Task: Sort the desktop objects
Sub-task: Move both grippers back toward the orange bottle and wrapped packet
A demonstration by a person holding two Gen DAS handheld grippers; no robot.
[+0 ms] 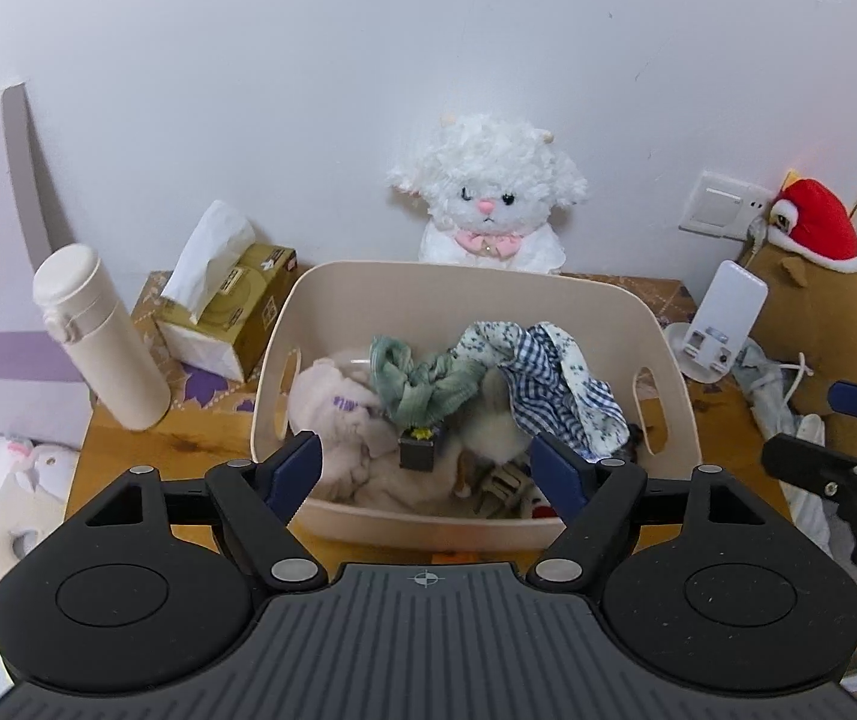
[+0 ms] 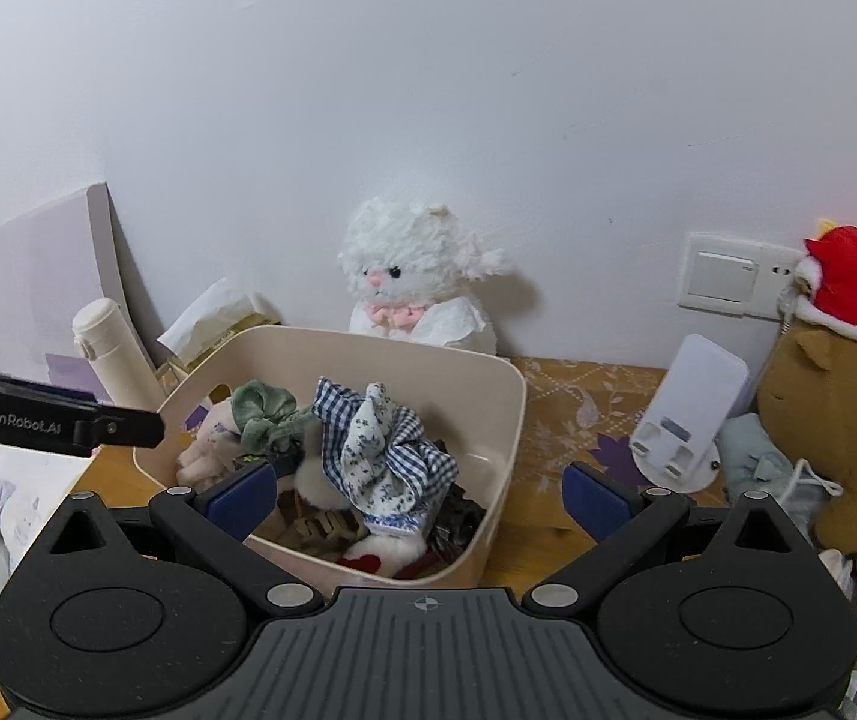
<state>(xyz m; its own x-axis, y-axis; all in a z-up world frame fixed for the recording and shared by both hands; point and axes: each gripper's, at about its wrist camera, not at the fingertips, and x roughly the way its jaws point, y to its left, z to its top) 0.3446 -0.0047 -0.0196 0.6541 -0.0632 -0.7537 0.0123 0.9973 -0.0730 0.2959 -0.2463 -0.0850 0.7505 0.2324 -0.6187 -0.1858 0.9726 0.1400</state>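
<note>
- Left hand-held gripper, right hand-held gripper: both wide, empty, over our bin.
- Risk: we snag the scrunchie lifting neighbours.
- Flask: tips if nudged.

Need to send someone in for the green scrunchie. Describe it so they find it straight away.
Start at the beige bin on the wooden table, in front of the white plush lamb. The green scrunchie lies on top of the pile inside, left of the blue-checked cloth. It is the only ribbed, sage-green piece there, twisted into a loop.
</note>
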